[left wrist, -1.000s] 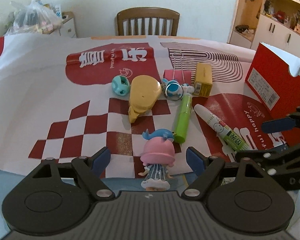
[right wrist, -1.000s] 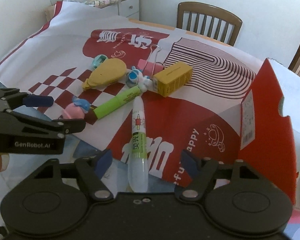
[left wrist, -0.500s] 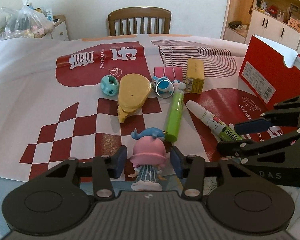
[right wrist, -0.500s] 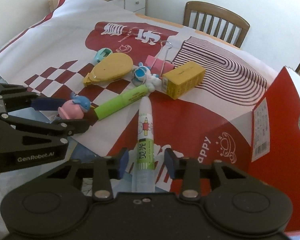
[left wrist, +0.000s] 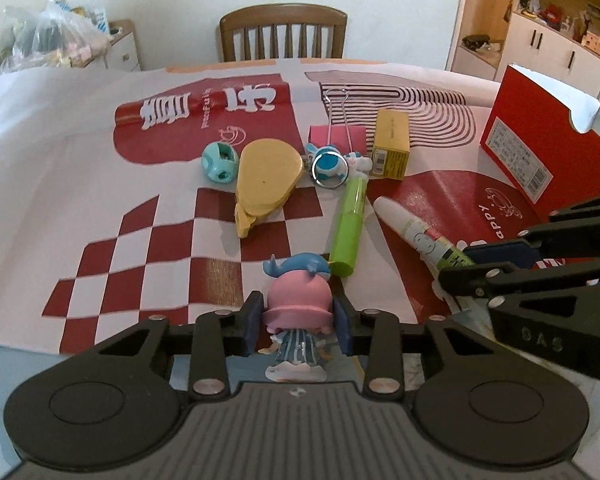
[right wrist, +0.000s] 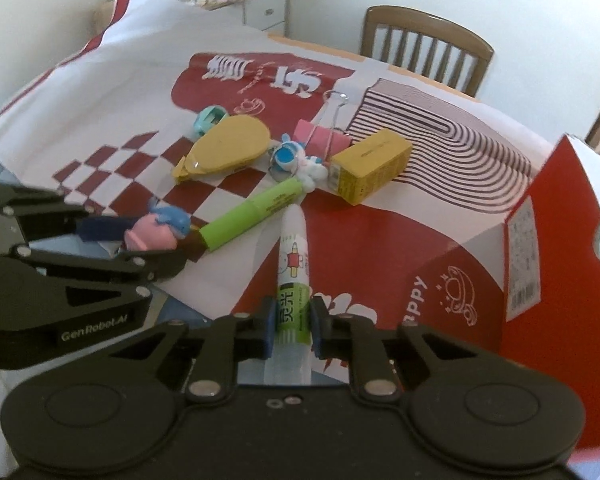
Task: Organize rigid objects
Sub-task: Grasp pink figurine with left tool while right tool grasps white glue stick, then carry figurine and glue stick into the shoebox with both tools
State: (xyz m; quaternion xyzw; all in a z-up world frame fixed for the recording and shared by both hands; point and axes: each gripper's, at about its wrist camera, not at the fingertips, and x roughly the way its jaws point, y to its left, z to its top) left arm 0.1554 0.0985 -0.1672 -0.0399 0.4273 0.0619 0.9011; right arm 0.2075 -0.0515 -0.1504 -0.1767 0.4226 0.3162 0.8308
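— Two claws, two grips: your left claw [left wrist: 298,328] is clamped on the figurine [left wrist: 299,312] at its pink hat, and your right claw [right wrist: 290,330] is pinched round the glue pen [right wrist: 293,280] near its rear end.

— Why there?

— The hat is the widest, firmest part of the figurine, so the pads seat flat on it. The pen lies lengthwise between your fingers, tip pointing at the pile, so a grip across its barrel is the natural one.

— Where do they go?

— Likely the red box [right wrist: 548,264], standing open at your right on the desk [left wrist: 40,168]. The highlighter [left wrist: 348,226], tape dispenser [left wrist: 266,180], sharpener [left wrist: 219,159], clip [left wrist: 338,134] and yellow carton [left wrist: 391,144] wait in the middle.
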